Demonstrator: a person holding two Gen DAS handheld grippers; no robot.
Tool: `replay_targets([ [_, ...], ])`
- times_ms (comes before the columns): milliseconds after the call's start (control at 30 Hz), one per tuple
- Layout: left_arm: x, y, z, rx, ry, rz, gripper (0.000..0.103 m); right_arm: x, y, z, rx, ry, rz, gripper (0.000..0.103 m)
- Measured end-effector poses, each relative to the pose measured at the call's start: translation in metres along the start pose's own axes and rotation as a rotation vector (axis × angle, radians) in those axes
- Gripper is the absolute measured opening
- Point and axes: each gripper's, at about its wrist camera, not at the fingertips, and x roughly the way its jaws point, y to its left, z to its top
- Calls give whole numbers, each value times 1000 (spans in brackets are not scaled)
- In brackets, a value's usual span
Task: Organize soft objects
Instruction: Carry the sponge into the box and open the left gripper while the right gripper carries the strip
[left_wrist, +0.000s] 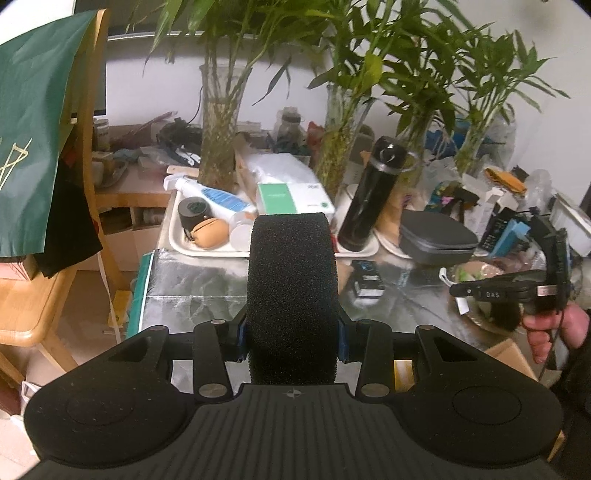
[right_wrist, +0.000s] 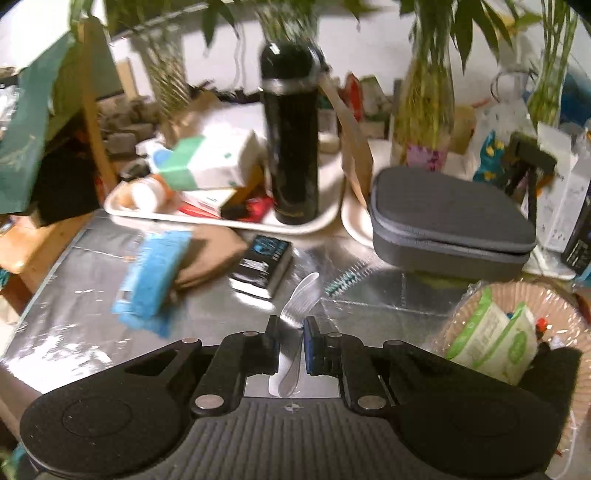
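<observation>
Two grippers show, each pinching something above a foil-covered table (right_wrist: 92, 325). The left gripper (left_wrist: 291, 332) clamps a tall black foam sponge block (left_wrist: 291, 280), which stands upright between the pads and hides the table strip behind it; the block's lower end is cut off by the gripper body. The right gripper (right_wrist: 291, 332) is pressed together on the pale plastic handle of a thin brush with a teal bristle tip (right_wrist: 343, 278), which points to the far right; the handle is motion-blurred. Near left on the foil lies a blurred blue sponge (right_wrist: 151, 277) partly over a tan cloth (right_wrist: 210, 258). At the far side a black cylindrical flask (right_wrist: 291, 147) stands on a white tray (right_wrist: 229, 221), with a grey zipped case (right_wrist: 450, 225) to its right. A basket (right_wrist: 469, 306) at the near right edge is cut off, its contents hard to make out.
</observation>
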Motion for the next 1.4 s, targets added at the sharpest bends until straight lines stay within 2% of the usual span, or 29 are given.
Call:
replay_targets([
  [300,-24,-24,-9,26,0,-39,41,-80,26,-1,-68,-86,62,15],
  [533,-44,-44,-21,60,18,-68,41,-125,45,-12,-84,-129,115,15],
  [767,-50,-54,-38,51,82,-87,41,-158,69,-26,-127,-159,151,15],
  [1100,-38,-55,-66,-30,214,-125,42,-188,88,-46,-137,-168,197,15],
  [1133,-37,-56,-70,-30,220,-121,44,-189,89,-48,-135,-166,201,15],
  [1233,-38,-58,-77,-33,220,-109,67,-193,93,-56,-135,-156,209,15],
  [1400,-45,-63,-83,0,197,-83,68,-197,98,-66,-120,-134,227,15],
])
